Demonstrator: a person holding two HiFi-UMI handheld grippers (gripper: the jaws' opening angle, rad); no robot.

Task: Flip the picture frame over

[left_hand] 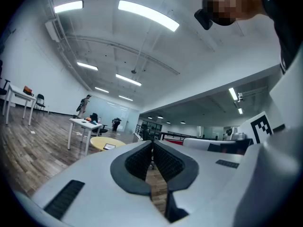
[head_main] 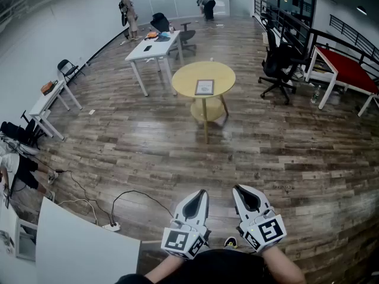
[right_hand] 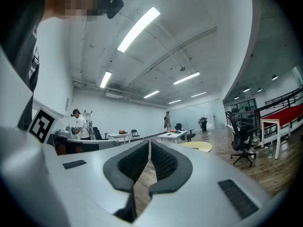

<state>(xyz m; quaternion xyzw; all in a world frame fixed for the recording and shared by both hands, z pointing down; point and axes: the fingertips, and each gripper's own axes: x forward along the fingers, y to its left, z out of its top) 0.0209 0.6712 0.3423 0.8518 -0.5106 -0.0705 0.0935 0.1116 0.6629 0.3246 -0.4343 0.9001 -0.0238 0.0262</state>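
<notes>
Both grippers sit at the bottom edge of the head view, directly in front of the person's dark-clad torso. Left gripper [head_main: 202, 193] and right gripper [head_main: 238, 189] are held side by side, near each other but not touching, pointing away over the wooden floor [head_main: 177, 141]. Picture frame [head_main: 204, 87] lies flat on the round yellow table [head_main: 183, 76], showing a pale panel inside a dark border. It is well apart from both grippers, across an open stretch of floor. White desk [head_main: 155, 45] stands just beyond the table to the left. Black office chair [head_main: 278, 67] and red table [head_main: 346, 70] stand to the right. Power strip [head_main: 111, 225] with cables lies on the floor at lower left. One person [head_main: 128, 9] stands near the far wall.

Left gripper view: the two jaws are fully together, ribbed pads meeting along the centre line, with nothing between them. The round yellow table appears small in the distance, left of the jaws, with the picture frame as a small rectangle on its top. The white desk and the standing person are farther back.

Right gripper view: the jaws are likewise pressed together and hold nothing. The round yellow table shows far off, right of the jaws; the picture frame cannot be made out on it from this angle. The black office chair and red table stand at right. A second person [right_hand: 81, 124] in a white shirt stands at left.
</notes>
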